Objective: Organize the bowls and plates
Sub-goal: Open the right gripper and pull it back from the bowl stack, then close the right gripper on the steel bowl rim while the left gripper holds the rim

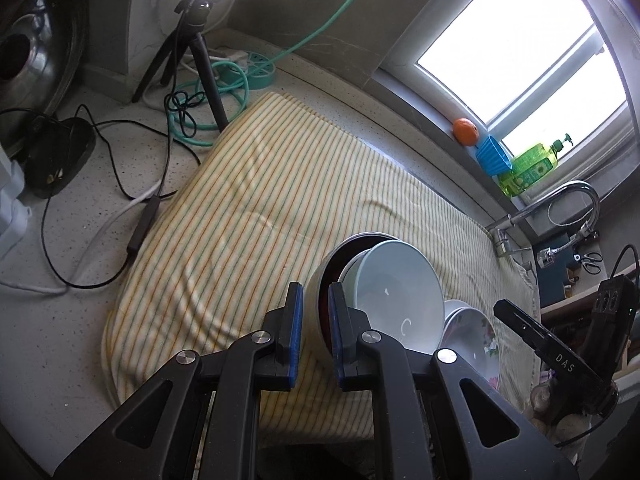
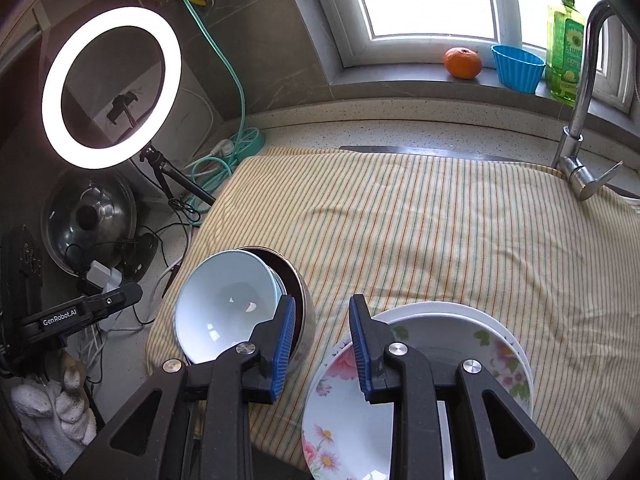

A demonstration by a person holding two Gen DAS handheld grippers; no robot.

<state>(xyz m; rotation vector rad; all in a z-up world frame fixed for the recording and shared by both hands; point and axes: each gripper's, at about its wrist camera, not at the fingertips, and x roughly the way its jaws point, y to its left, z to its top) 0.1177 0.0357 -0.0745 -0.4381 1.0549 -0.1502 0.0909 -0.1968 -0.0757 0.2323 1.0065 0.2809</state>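
The left claw (image 1: 316, 308) is pinched narrow on the rim of the steel bowl (image 1: 320, 280), one pad outside the wall and one inside, and the bowl hangs tilted over the striped towel (image 1: 260, 184) with the pale blue bowl (image 1: 396, 292) nested loosely in it and leaning out toward the plates (image 2: 460, 340). The right claw (image 2: 320, 336) stands part open and empty, just right of the steel bowl and above the near-left edge of the plates, which sit stacked on the towel just right of the bowls. In my judgement the step in hand is settling the nested bowls beside the plates. To do it well, level the steel bowl before lowering, since the blue bowl looks free to slide out on the tilt. Bring it down onto flat towel left of the plates, not touching their rims, and free the rim only once the base sits flat. The right claw could steady the blue bowl's rim, or stay clear of the plates to avoid nudging the floral one (image 2: 344, 420), which overhangs the stack.
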